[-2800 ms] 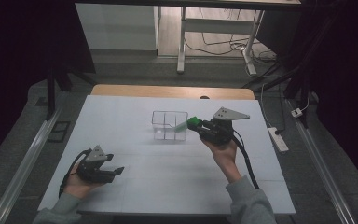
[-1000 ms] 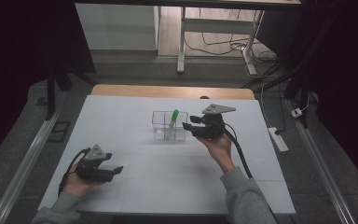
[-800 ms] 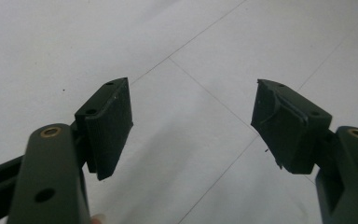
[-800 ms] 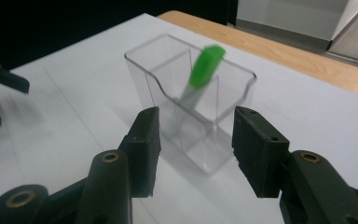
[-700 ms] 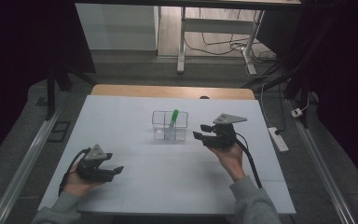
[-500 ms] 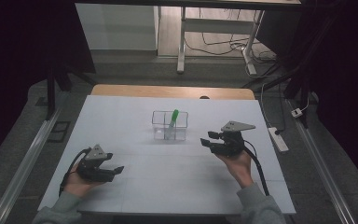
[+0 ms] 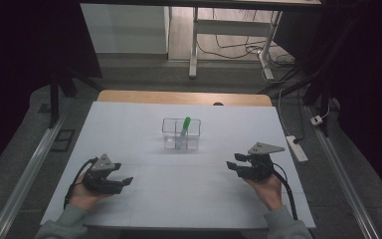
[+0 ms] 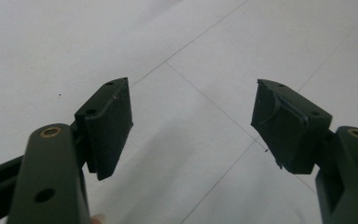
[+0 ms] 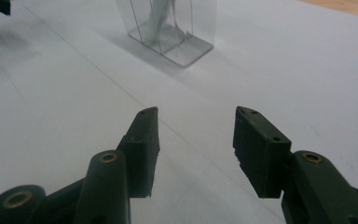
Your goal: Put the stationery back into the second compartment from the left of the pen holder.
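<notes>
The green-capped marker (image 7: pixel 184 130) stood tilted inside the clear plastic box (image 7: pixel 180 134) on the white desk (image 7: pixel 189 199); both the left gripper (image 7: pixel 124 182) and right gripper (image 7: pixel 234 163) rested apart, jaws open and empty.

My two grippers are black. My left gripper (image 7: pixel 124 182) and my right gripper (image 7: pixel 232 163) each carry a grey three-cornered plate on top and a black cable behind. My jaws have flat pads and brass-coloured rivets. My sleeves are grey.

My left claw (image 8: pixel 193 128) gapes wide, nothing between its jaws; just below lies the white counter (image 8: pixel 205 60), crossed by thin seam lines.
</notes>
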### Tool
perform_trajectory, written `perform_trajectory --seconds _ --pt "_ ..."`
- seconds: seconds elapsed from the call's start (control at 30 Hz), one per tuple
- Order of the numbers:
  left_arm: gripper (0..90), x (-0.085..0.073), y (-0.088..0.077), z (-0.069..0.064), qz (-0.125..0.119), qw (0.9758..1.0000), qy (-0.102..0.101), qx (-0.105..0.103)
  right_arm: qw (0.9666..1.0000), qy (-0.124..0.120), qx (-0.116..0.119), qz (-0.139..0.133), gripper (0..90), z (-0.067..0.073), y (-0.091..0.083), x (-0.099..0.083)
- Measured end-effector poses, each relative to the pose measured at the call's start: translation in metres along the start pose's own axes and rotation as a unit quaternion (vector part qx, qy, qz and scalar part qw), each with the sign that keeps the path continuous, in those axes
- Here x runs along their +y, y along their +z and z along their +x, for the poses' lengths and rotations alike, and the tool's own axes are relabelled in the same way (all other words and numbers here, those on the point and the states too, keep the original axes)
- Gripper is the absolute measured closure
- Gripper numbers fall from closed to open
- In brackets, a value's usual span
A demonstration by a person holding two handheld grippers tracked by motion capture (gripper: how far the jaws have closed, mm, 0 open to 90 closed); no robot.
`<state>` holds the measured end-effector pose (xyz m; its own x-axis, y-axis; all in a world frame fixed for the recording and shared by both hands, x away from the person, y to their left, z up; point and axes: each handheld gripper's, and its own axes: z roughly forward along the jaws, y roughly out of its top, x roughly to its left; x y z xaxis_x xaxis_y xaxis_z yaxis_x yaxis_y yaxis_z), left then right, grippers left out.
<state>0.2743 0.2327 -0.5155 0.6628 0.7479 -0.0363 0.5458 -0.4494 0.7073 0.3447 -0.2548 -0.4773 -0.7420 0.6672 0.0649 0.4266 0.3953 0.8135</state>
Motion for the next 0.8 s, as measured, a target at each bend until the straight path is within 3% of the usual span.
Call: perform_trajectory --seconds 0.67,0.8 --pt "29.0 0.0 0.001 0.001 -0.002 1.0 -0.004 -0.001 0.9998 0.01 -0.002 0.016 48.9 -0.011 -0.014 -0.027" --pt "29.0 0.002 -0.001 0.001 -0.014 0.9998 -0.011 -0.012 0.9998 0.006 -0.004 0.018 48.8 -0.011 -0.015 -0.028"
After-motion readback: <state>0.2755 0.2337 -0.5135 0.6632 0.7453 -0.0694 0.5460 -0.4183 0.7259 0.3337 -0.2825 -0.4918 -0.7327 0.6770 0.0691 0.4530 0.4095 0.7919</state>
